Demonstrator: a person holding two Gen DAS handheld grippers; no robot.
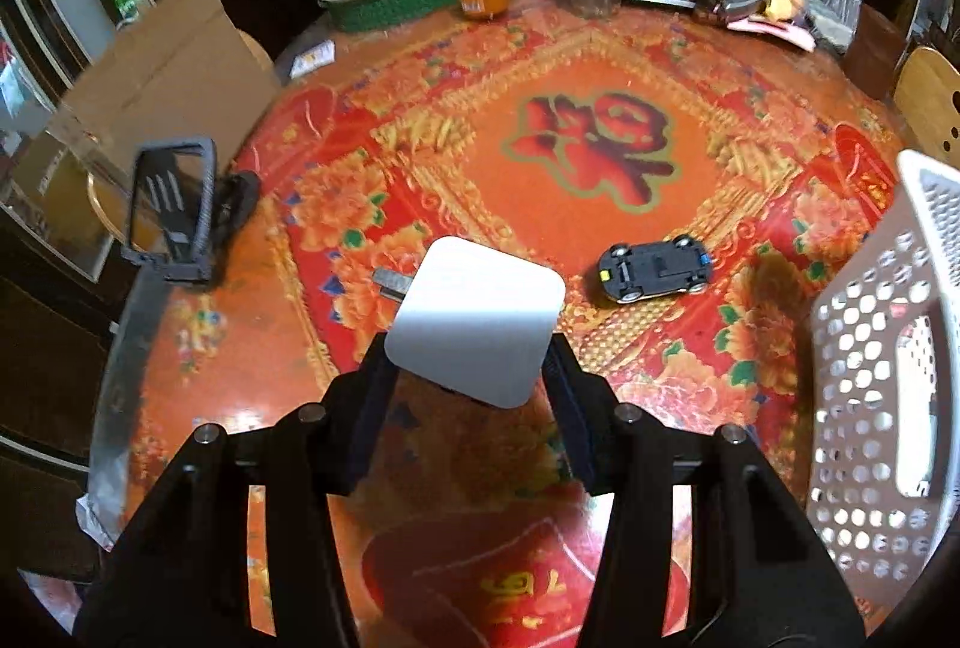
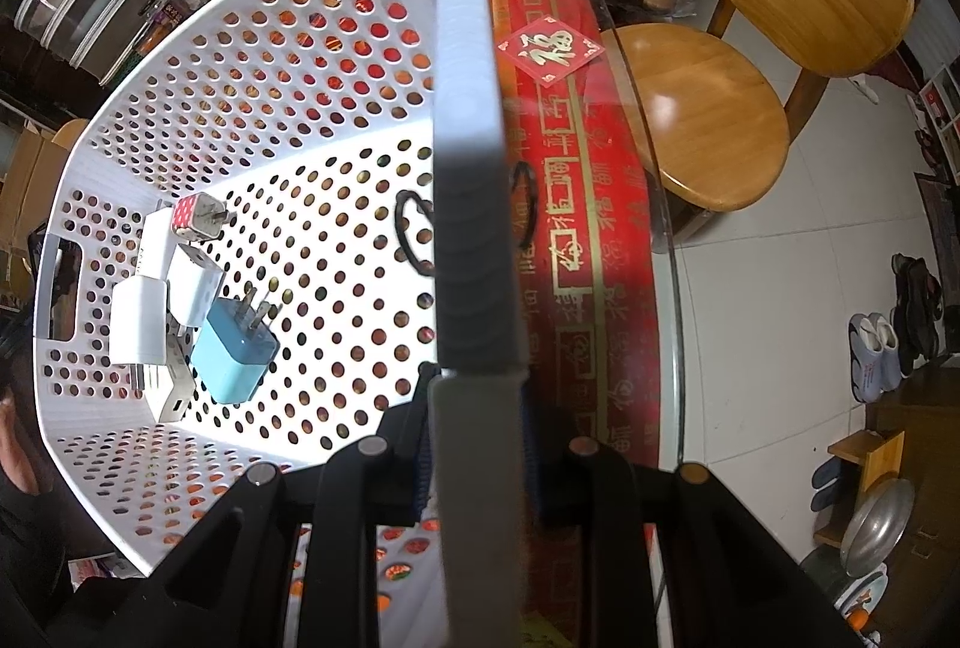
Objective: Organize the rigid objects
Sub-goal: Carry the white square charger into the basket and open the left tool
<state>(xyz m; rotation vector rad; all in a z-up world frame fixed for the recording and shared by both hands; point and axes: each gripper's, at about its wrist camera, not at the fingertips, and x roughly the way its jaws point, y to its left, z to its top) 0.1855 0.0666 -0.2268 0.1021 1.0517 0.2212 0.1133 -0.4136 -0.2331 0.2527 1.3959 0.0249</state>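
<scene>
The left fingers [image 1: 474,378] pinch a white block [image 1: 477,321] that could slip, while the right fingers [image 2: 480,438] clamp the basket [image 2: 462,108] wall at 12 o'clock.

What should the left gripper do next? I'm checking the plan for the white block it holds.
Probably carry the white block right, over the basket, then release. The left gripper grips it above the table, the basket stands to its right, the right gripper holds its rim, and chargers already lie inside.
</scene>
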